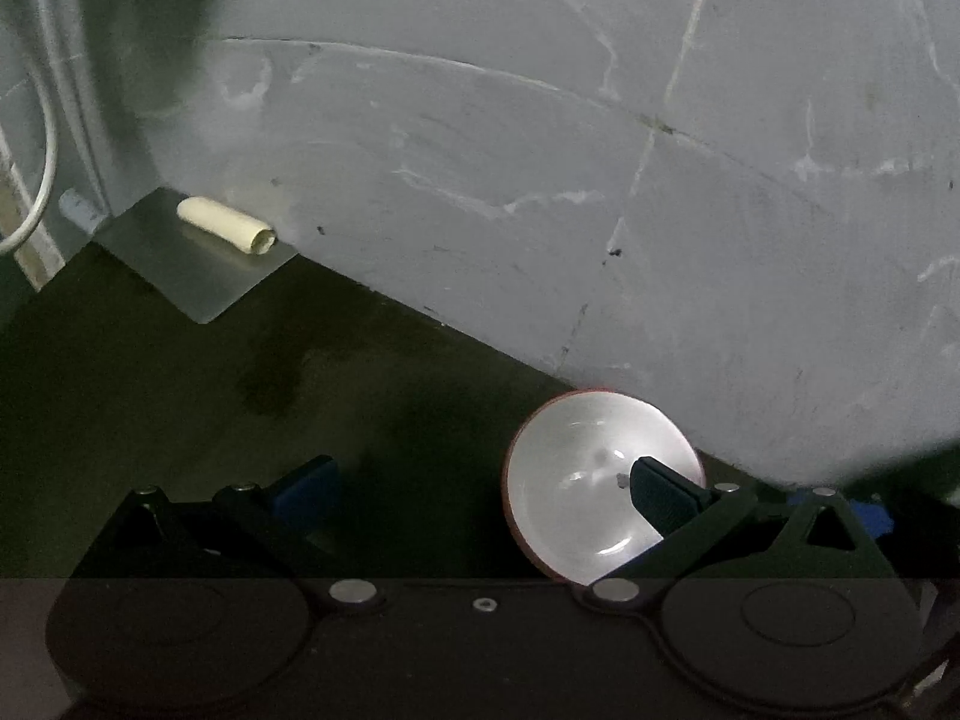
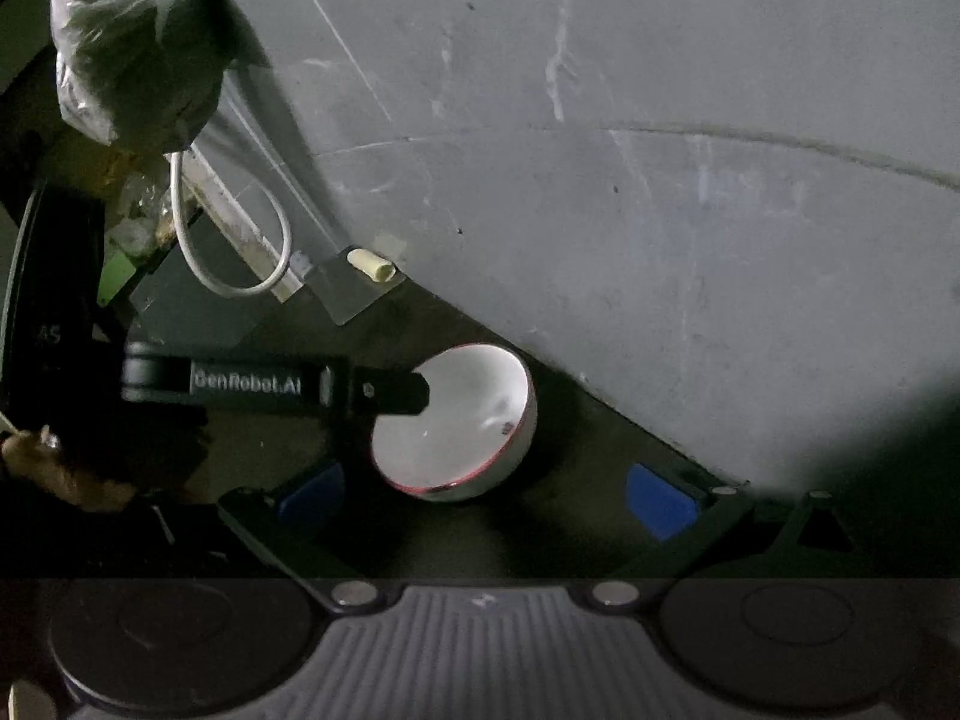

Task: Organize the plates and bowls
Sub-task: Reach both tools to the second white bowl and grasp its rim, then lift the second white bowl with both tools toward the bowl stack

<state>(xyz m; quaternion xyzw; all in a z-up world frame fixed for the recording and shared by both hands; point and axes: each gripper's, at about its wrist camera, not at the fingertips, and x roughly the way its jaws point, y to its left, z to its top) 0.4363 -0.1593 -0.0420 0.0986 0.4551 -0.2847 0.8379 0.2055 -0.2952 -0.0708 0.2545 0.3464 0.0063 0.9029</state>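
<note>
The bowl (image 2: 456, 420) stands on the dark table (image 2: 570, 528) close to the grey wall (image 2: 660, 180); it is white inside with a thin red rim, looks like glazed ceramic, so probably stiff, smooth, slippery and breakable. The right gripper (image 2: 486, 501) is wide open and empty, the bowl just ahead of it. The left gripper (image 1: 480, 492) is also open, with one finger (image 1: 660, 498) over the rim, inside the bowl; I judge the rim wall the best place to pinch.

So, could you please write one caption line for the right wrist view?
Open right gripper hovers near a white bowl by the grey wall; the left gripper reaches over its rim.
</note>
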